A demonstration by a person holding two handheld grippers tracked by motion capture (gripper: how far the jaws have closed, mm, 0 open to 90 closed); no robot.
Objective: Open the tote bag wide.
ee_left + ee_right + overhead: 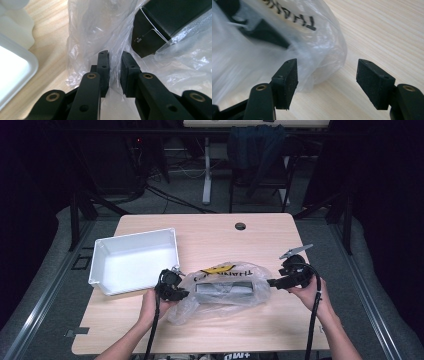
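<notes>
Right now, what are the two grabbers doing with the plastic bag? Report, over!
Left gripper shut on plastic bag film. Right gripper open at the bag's far end. Dark box inside bag. White bin beside it, not blocking.

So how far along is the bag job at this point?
Early. The dark box is inside the plastic bag on the table. In hand: the left tool pinches the bag's film. The right tool is open at the bag's far end, gripping nothing. The white bin holds nothing visible.
</notes>
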